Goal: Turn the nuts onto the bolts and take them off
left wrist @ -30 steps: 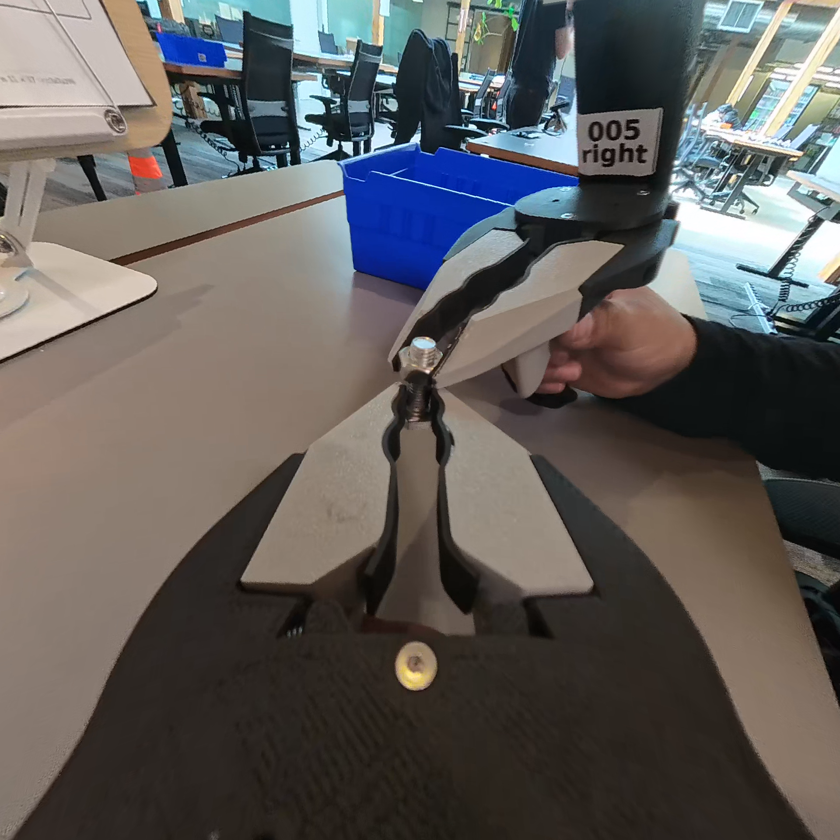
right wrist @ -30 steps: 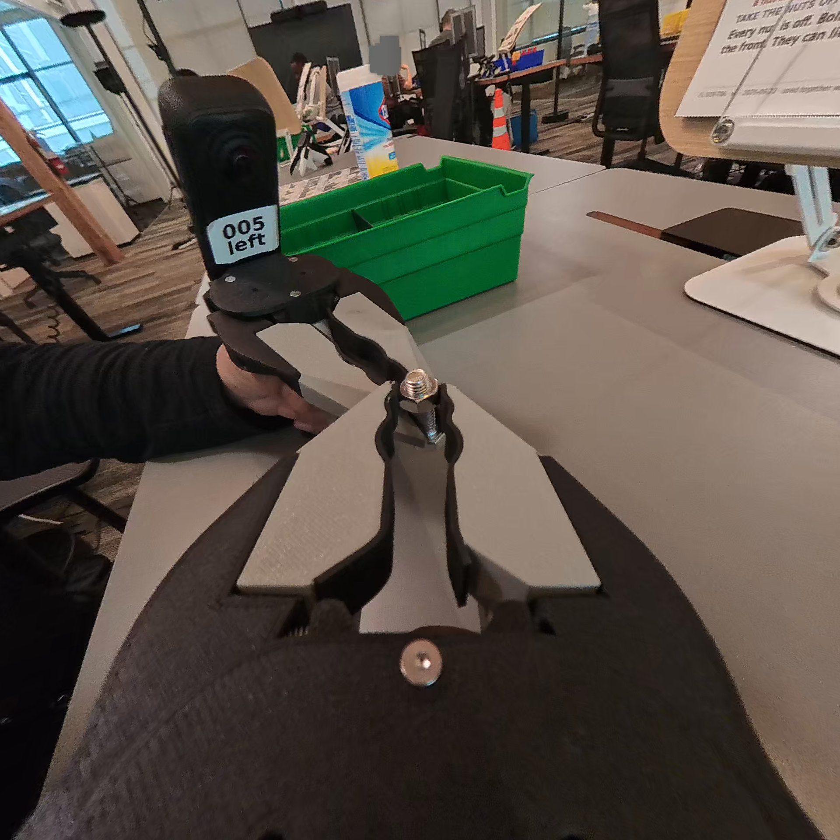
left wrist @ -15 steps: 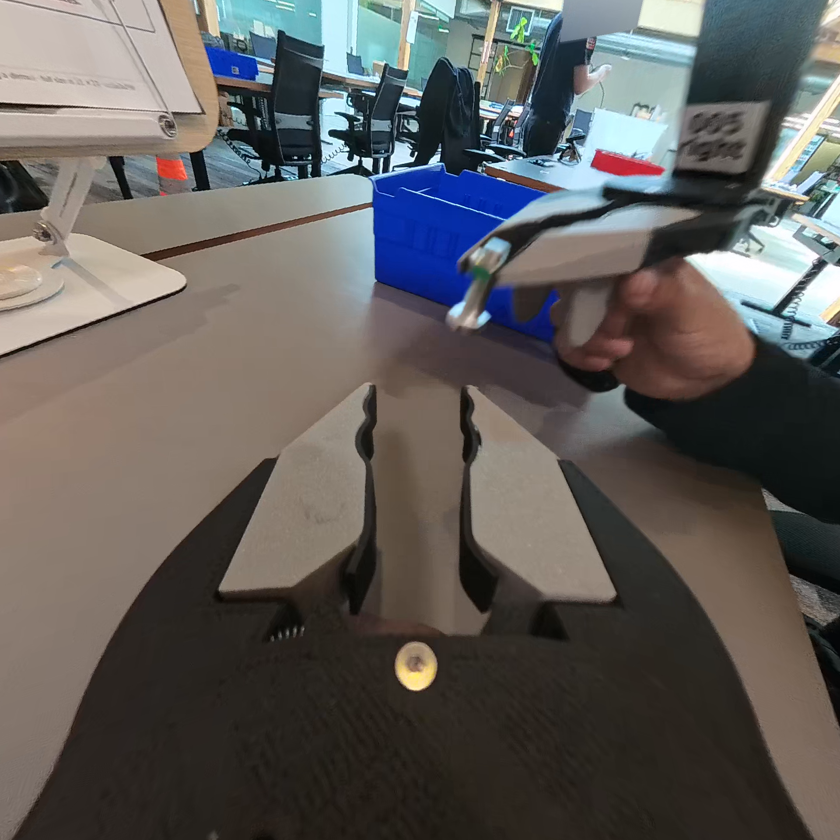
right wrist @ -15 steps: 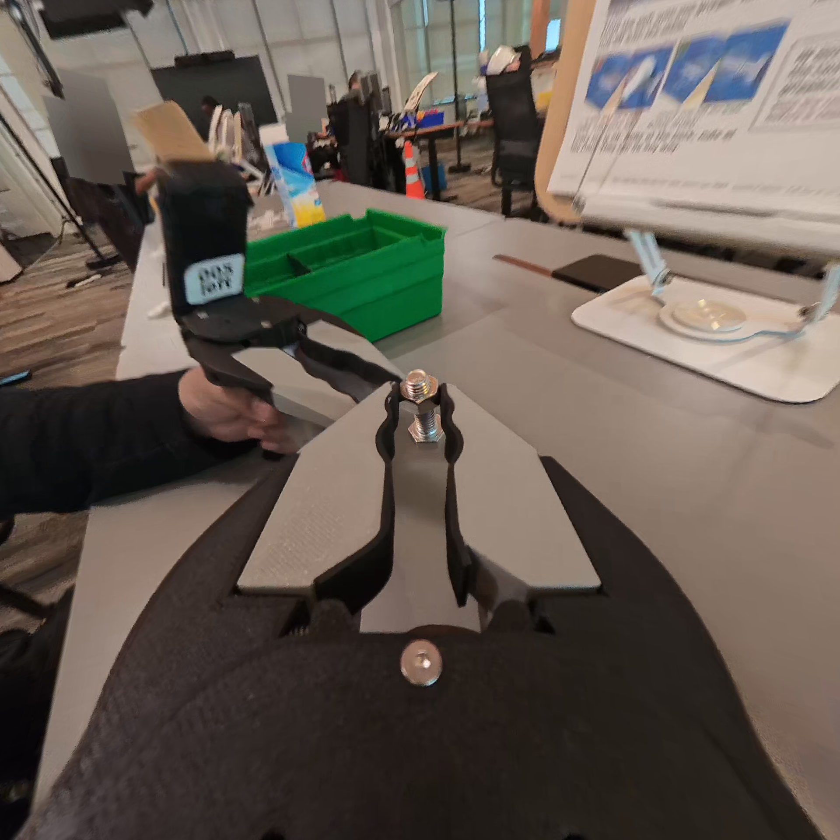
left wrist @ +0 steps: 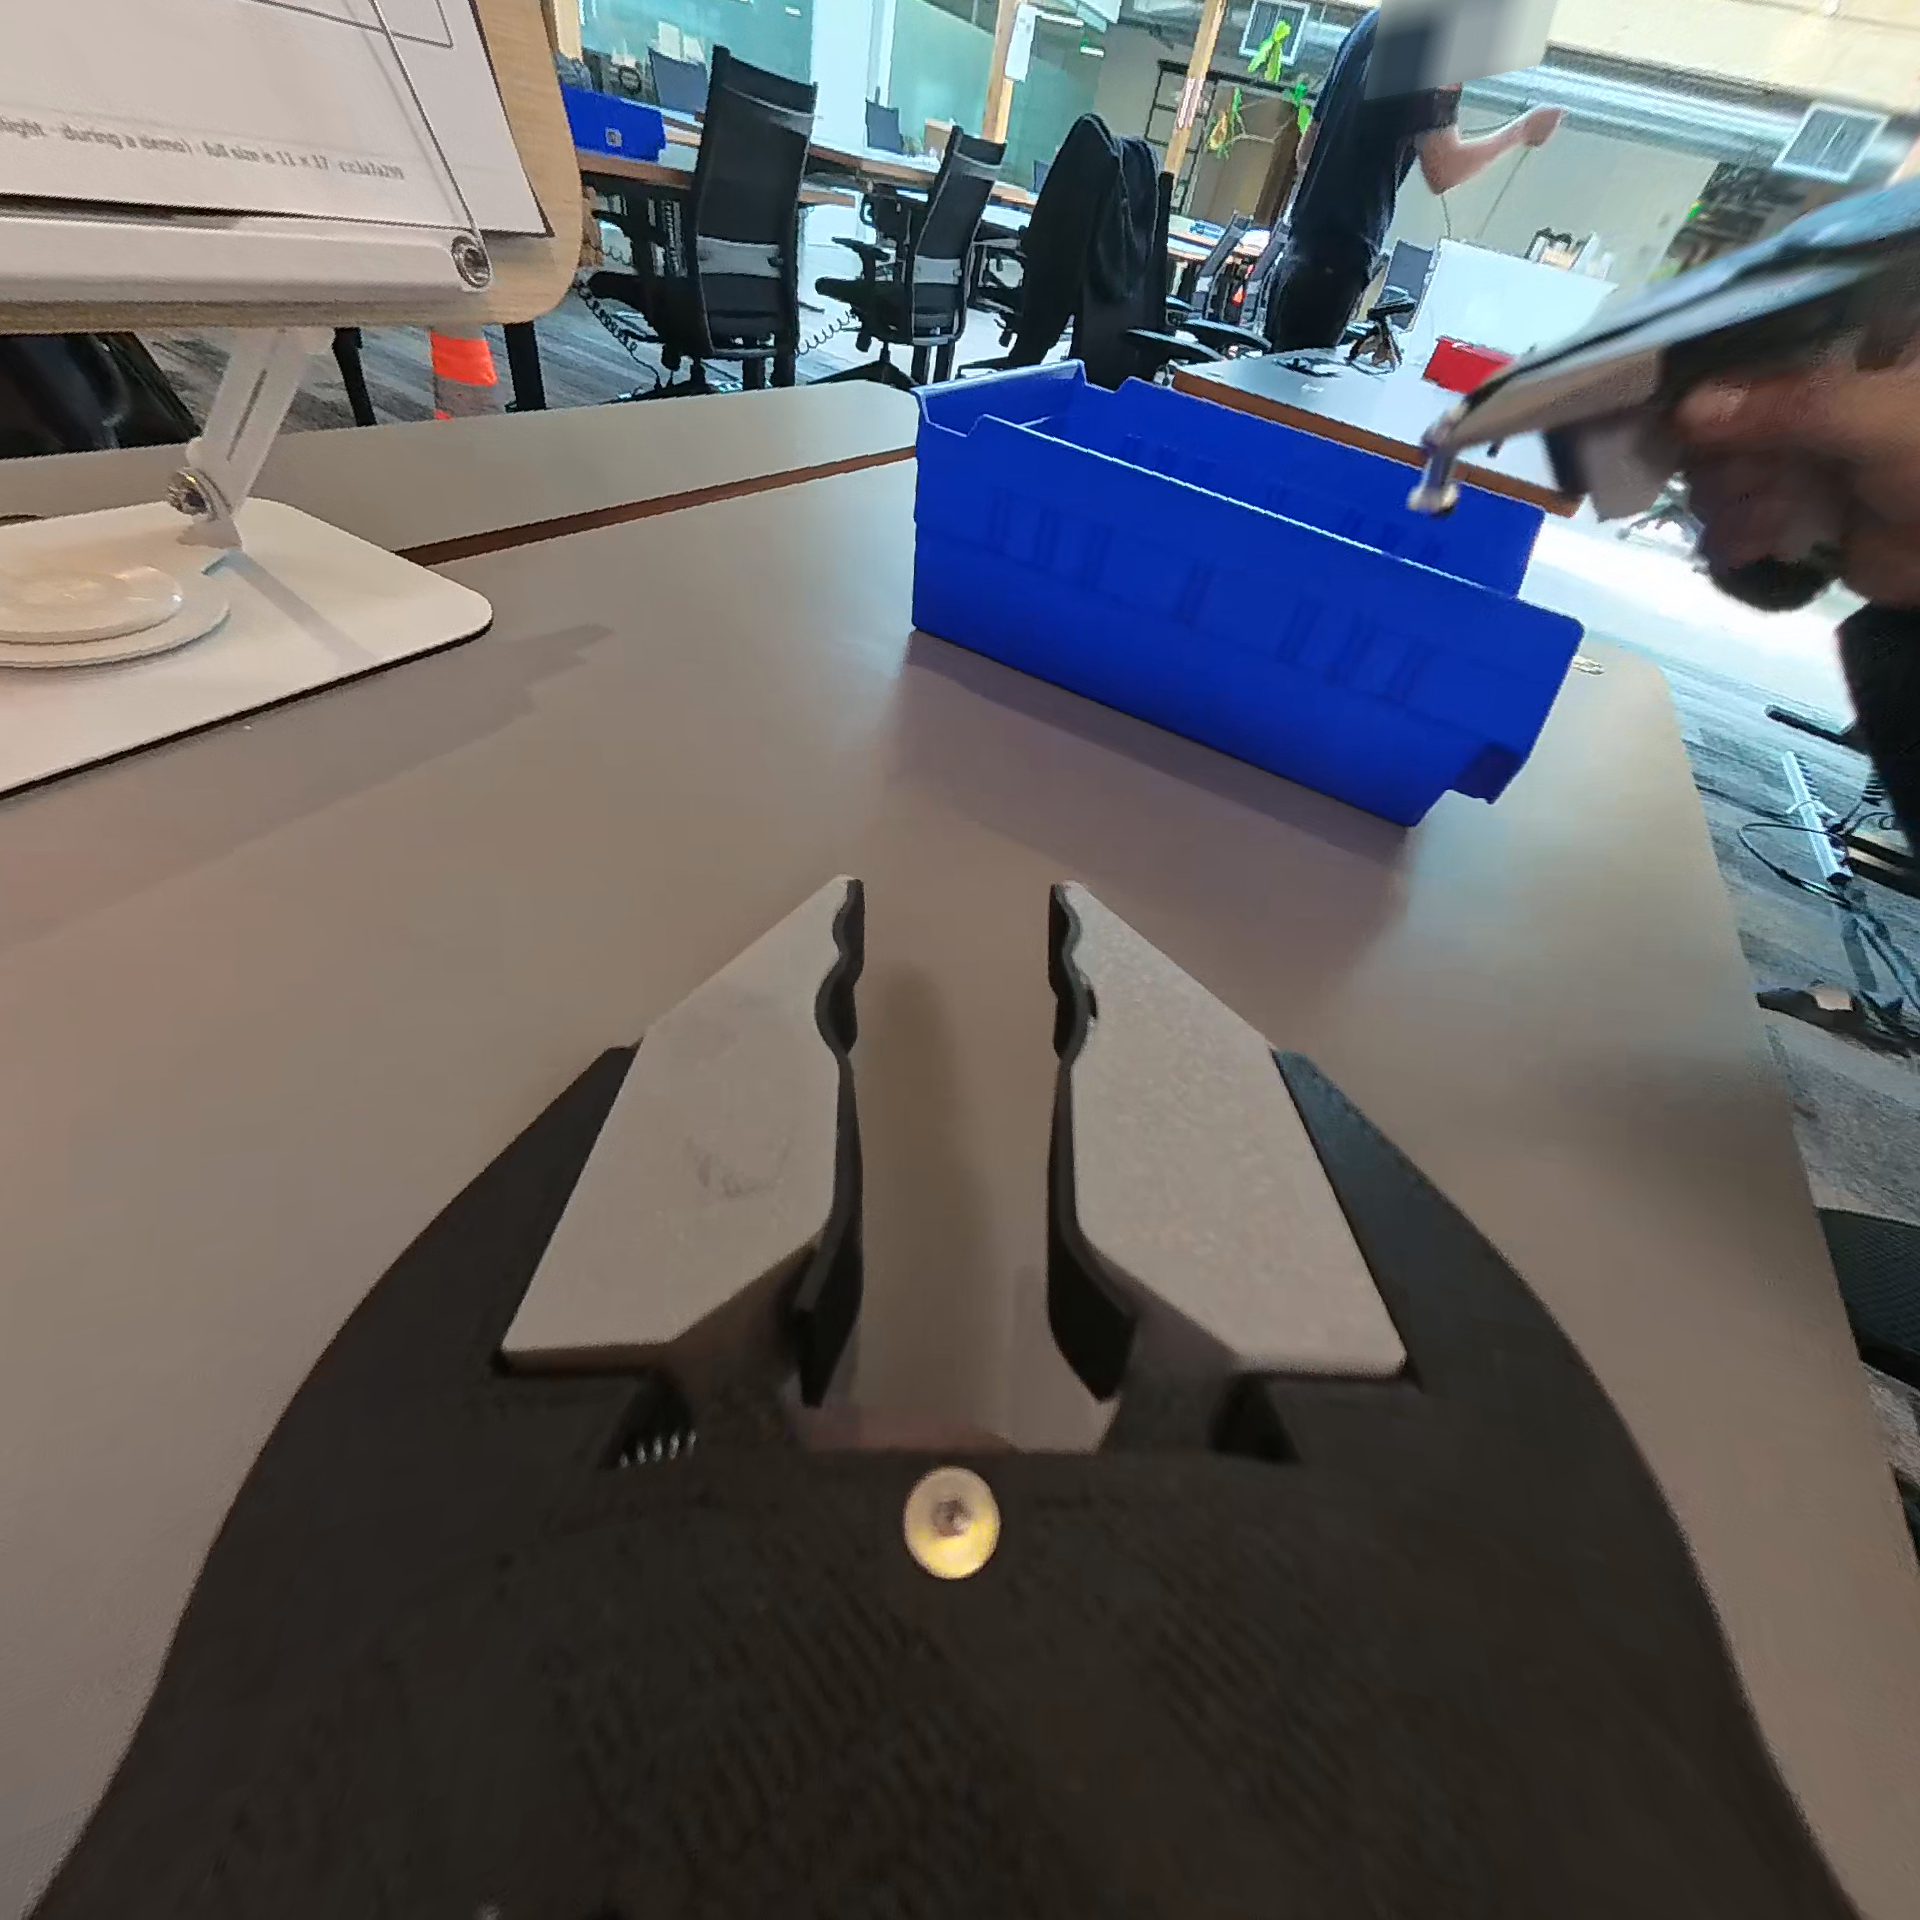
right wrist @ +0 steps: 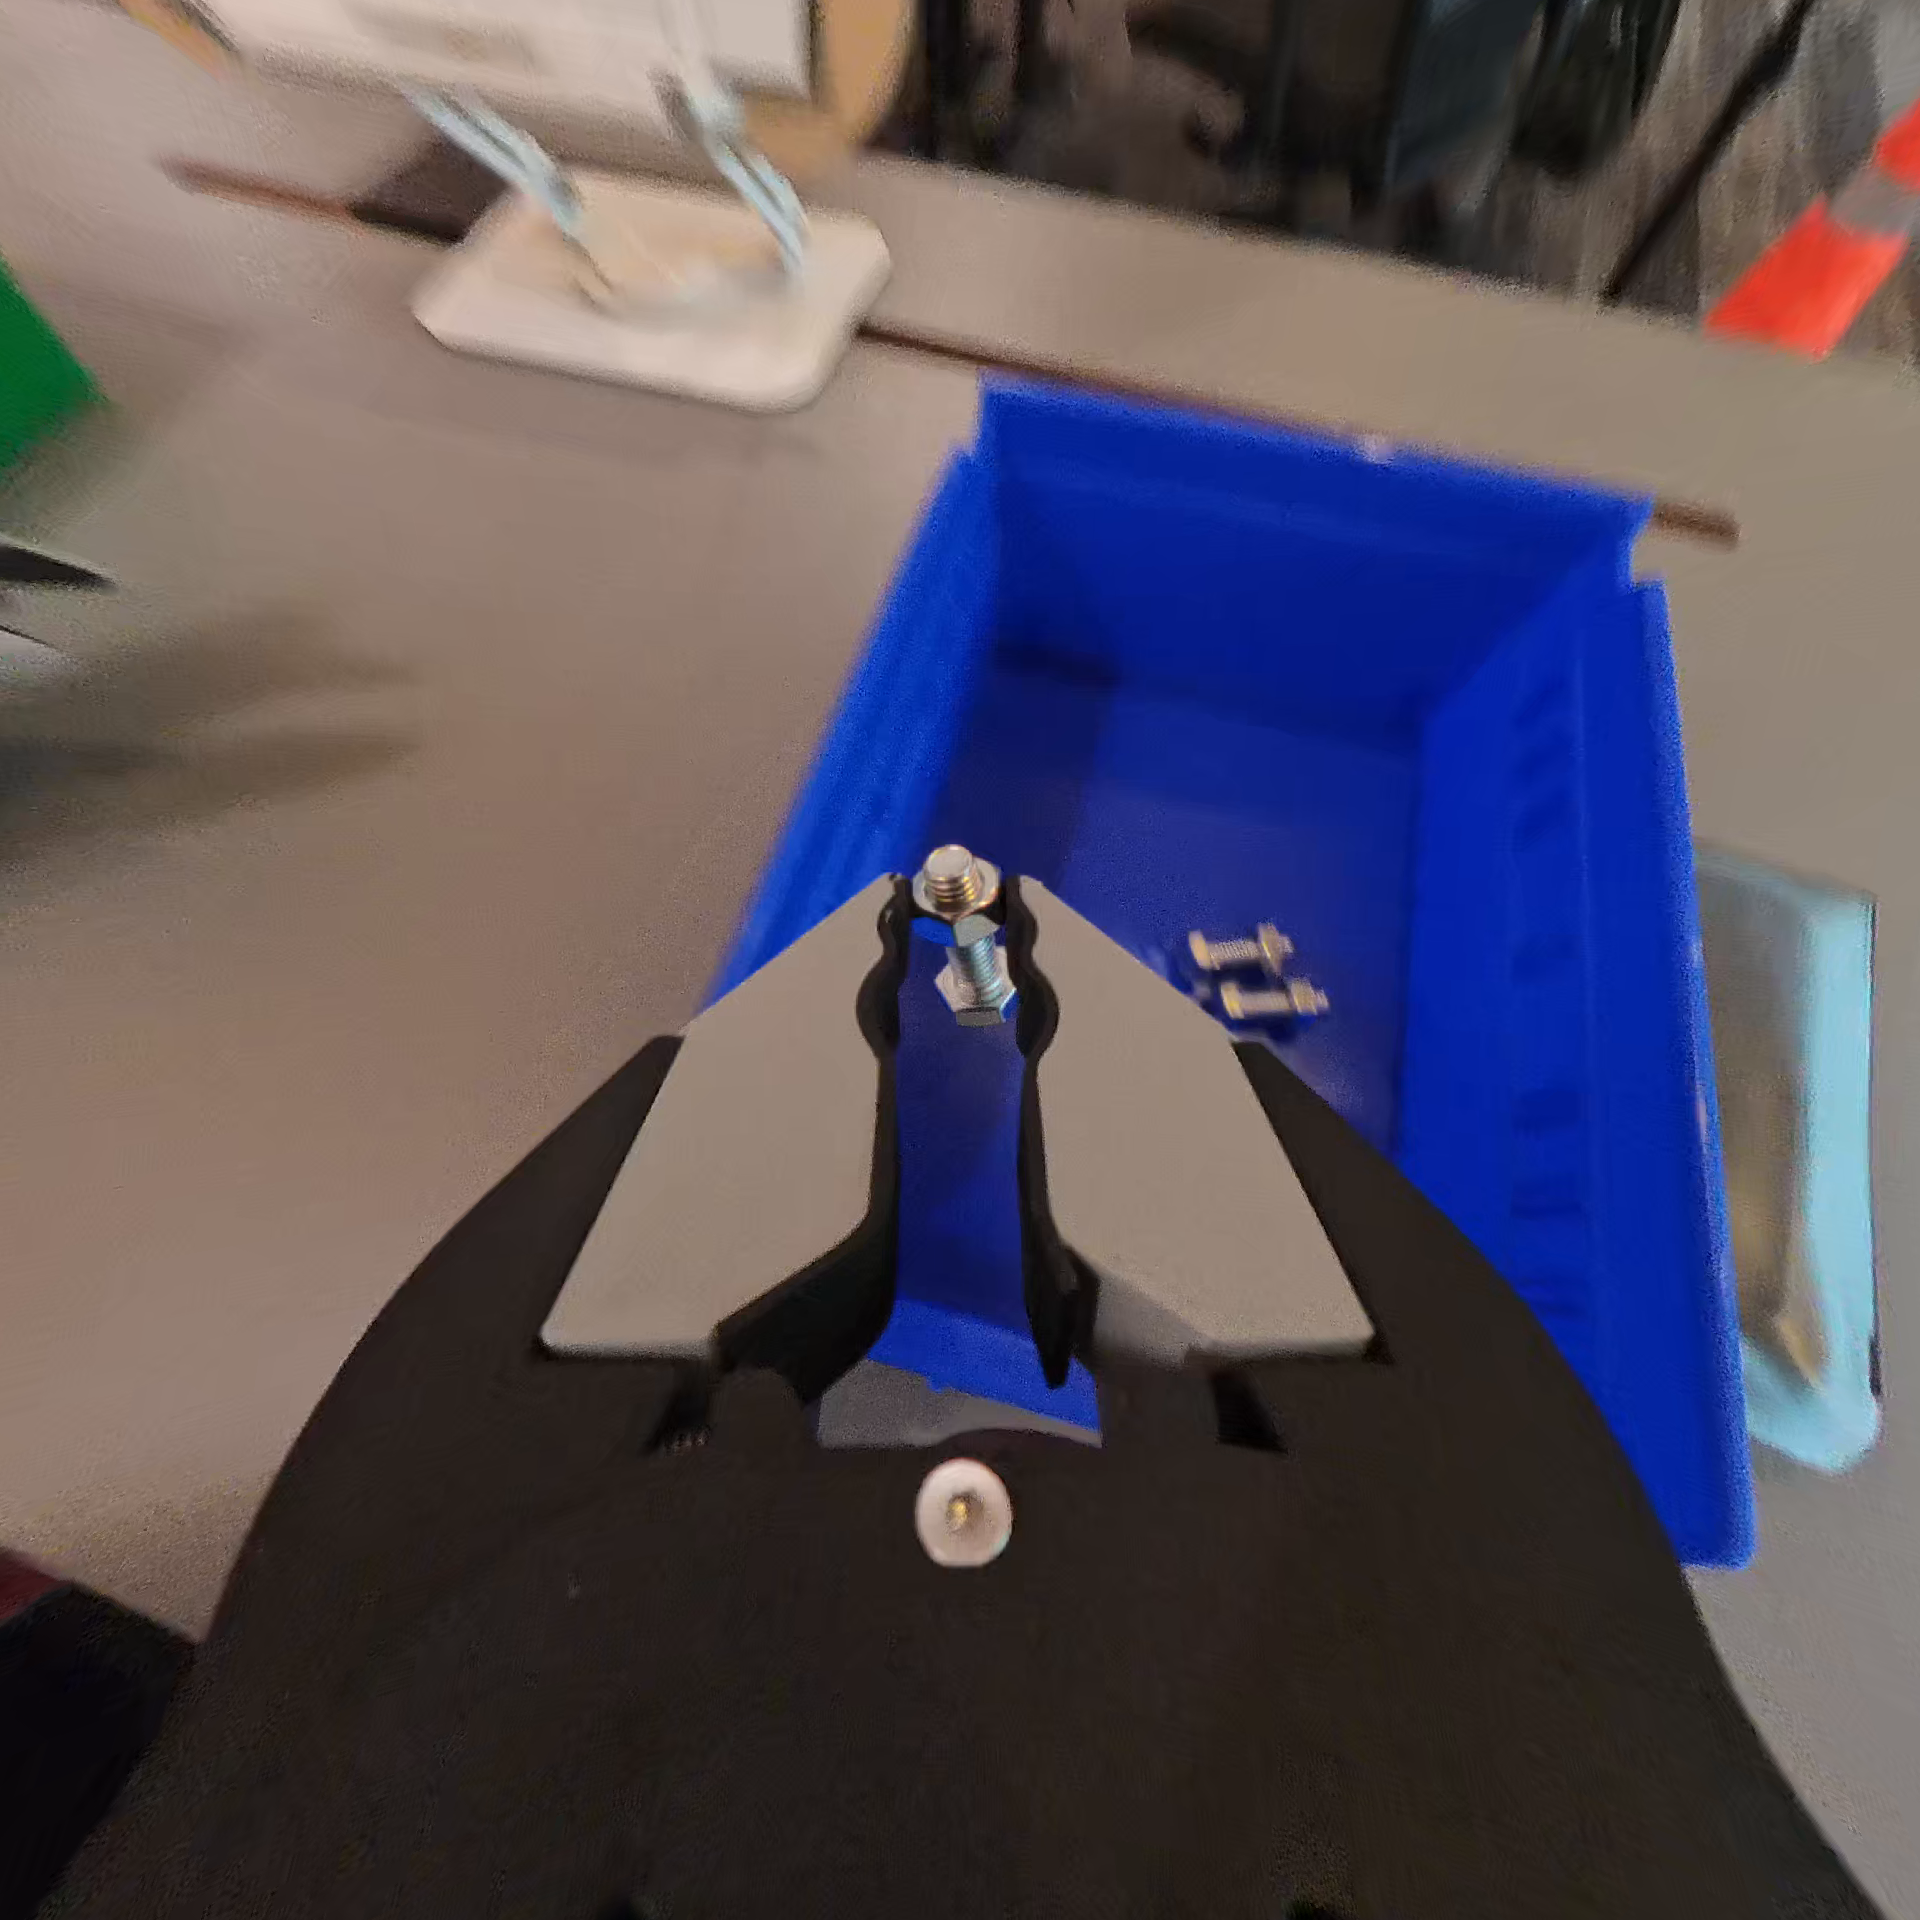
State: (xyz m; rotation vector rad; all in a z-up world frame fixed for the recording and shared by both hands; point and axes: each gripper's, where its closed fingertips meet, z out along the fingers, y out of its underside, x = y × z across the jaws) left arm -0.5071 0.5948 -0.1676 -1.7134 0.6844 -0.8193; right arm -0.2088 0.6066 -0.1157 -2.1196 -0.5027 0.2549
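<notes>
The right gripper (right wrist: pixel 958 899) is clamped on a nut (right wrist: pixel 954 900) at its fingertips, and the bolt (right wrist: pixel 966 961) threaded through that nut hangs between the fingers (right wrist: pixel 1143 1101), its hex head toward the camera and its threaded end poking past the tips at 12 o'clock. In the right wrist view the gripper is poised over the near end of the blue bin (right wrist: pixel 1558 1039), so bolt and nut sit above the bin's inside, clear of its floor. Two more bolts (right wrist: pixel 1252 977) lie side by side on the bin floor at about 2 o'clock from the held one; each seems to carry a nut, though blur makes that hard to confirm. A white stand (right wrist: pixel 665 301) is on the table (right wrist: pixel 416 935) at 11 o'clock, and a sliver of green (right wrist: pixel 31 364) shows at the left edge. In the left wrist view the left gripper (left wrist: pixel 954 904) is empty, its jaws standing moderately apart over the bare table (left wrist: pixel 520 831). The bin (left wrist: pixel 1226 603) lies at 1 o'clock from it, well apart, and the right gripper (left wrist: pixel 1455 442) comes in from the upper right over the bin's far side, a hand (left wrist: pixel 1787 488) behind it and the bolt (left wrist: pixel 1434 483) pointing down from its tips. The stand (left wrist: pixel 208 623) sits at 10 o'clock.
</notes>
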